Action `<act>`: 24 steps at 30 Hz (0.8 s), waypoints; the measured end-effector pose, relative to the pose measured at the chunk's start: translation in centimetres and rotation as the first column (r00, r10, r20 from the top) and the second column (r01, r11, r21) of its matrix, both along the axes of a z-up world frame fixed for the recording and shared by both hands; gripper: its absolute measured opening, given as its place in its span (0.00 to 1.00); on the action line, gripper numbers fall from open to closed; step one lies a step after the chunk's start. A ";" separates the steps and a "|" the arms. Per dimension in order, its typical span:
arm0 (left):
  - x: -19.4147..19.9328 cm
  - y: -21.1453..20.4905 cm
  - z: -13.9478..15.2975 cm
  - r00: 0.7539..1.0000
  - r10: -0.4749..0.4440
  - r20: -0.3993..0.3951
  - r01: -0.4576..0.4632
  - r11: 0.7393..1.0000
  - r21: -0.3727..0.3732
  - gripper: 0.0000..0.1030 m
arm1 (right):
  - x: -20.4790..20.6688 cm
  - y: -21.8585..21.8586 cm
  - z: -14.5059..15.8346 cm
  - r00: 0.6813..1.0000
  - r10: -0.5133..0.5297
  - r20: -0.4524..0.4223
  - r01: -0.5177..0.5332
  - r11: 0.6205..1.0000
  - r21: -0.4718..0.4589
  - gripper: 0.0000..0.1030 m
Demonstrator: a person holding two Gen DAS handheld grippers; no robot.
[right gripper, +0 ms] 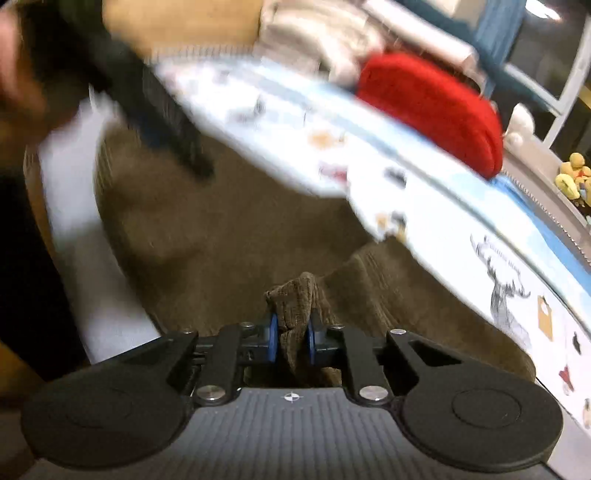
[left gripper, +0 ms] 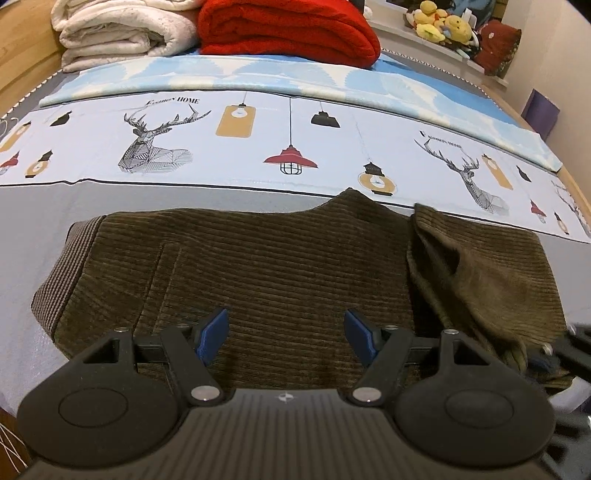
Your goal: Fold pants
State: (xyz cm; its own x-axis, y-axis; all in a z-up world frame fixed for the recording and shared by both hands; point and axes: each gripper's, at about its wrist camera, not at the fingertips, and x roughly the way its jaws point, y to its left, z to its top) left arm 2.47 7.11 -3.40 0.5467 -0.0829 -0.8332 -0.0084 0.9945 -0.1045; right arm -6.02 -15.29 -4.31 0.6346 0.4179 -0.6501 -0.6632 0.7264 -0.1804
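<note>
Right wrist view only: right claw point(right gripper: 291, 338) pinching pants point(right gripper: 229, 236); left claw point(left gripper: 283, 334) spread.

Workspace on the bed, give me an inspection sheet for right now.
Surface: bed sheet with deer and lamp print.
Job's things: brown corduroy pants spread flat, right part bunched.
Clutter: red blanket, white blanket, plush toys at the far side.
Grippers: left gripper open above the pants; right gripper shut on a pants fold.
Cables: nothing seen.
Surroundings: bedroom wall, window; right view blurred.
</note>
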 end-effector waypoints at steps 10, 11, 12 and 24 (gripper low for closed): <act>0.5 -4.0 -0.2 0.995 -0.094 -0.010 0.094 0.995 -0.010 0.72 | -1.3 -5.8 1.3 0.992 -0.082 -0.099 0.096 0.985 0.146 0.22; 0.5 -4.7 -0.3 0.994 -0.110 -0.009 0.110 0.994 -0.007 0.72 | -1.0 -7.5 1.8 0.984 -0.139 -0.111 0.158 0.969 0.191 0.25; 0.6 -5.4 -0.4 0.992 -0.127 -0.010 0.127 0.992 -0.007 0.72 | -0.7 -9.1 2.1 0.973 -0.198 -0.120 0.220 0.953 0.210 0.28; 3.6 -10.6 -2.6 0.984 -0.171 -0.048 0.168 0.985 -0.050 0.72 | -0.8 -16.7 -1.6 0.850 -0.480 -0.216 0.494 0.870 0.009 0.35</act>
